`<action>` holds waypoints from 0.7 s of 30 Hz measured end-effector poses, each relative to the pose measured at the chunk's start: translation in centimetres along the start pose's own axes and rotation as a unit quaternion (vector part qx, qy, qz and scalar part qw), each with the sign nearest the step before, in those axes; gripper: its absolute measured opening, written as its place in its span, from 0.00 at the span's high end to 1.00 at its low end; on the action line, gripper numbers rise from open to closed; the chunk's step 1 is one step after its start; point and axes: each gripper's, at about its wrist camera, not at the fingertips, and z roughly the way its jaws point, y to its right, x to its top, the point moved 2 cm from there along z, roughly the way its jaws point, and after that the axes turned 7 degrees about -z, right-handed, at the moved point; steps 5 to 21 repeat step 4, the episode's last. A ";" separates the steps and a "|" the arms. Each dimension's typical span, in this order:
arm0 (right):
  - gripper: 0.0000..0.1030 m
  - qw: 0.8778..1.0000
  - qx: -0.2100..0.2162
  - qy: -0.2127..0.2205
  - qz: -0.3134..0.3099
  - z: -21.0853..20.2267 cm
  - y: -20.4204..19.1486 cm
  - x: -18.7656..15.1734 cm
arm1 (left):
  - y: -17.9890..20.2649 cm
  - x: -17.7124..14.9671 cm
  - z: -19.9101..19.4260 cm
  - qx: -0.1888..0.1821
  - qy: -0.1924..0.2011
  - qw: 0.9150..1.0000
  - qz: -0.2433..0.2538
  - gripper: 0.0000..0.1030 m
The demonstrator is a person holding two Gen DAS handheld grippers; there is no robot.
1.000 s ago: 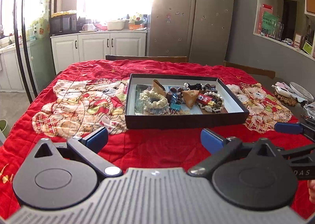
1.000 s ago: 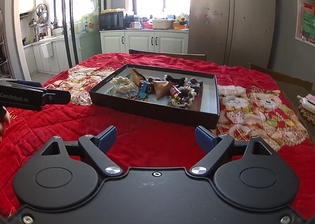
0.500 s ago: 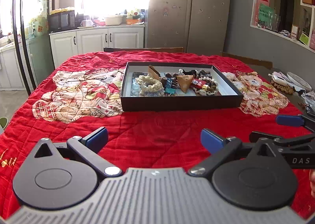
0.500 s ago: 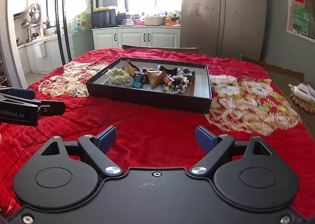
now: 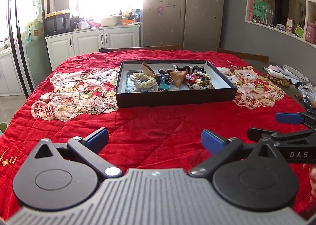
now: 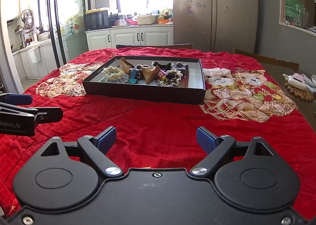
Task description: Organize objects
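A shallow black box (image 5: 173, 97) (image 6: 144, 92) sits mid-table on the red quilt, holding a jumble of small items: a cream crocheted ring (image 5: 143, 81) (image 6: 113, 72), a tan wedge (image 5: 178, 77) (image 6: 149, 72), blue binder clips (image 5: 164, 83), a red wrapped candy (image 5: 192, 78) and dark pieces. My left gripper (image 5: 155, 140) hovers open over bare quilt well short of the box. My right gripper (image 6: 156, 139) is open too, equally far back. Each gripper shows at the edge of the other's view; neither holds anything.
The red quilt (image 5: 158, 122) with bear prints covers the table. At the right edge lie a woven coaster with white dishes (image 6: 300, 86) and a plastic bag (image 5: 308, 90). Chair backs (image 6: 154, 46) stand behind the table; cabinets and a fridge beyond.
Both grippers have pulled back from the box, which now looks smaller and farther away. Their jaws stay open and the box contents have not moved.
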 end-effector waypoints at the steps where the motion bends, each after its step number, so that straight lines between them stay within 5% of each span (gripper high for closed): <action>1: 0.15 1.000 0.001 0.000 0.000 0.0 0.0 0.0 | 0.0 0.0 -0.1 -0.002 0.002 1.000 -0.001 0.00; 21: 0.15 1.000 0.001 0.000 0.000 0.0 0.0 0.0 | 0.1 0.0 -0.2 -0.004 0.004 1.000 -0.002 0.00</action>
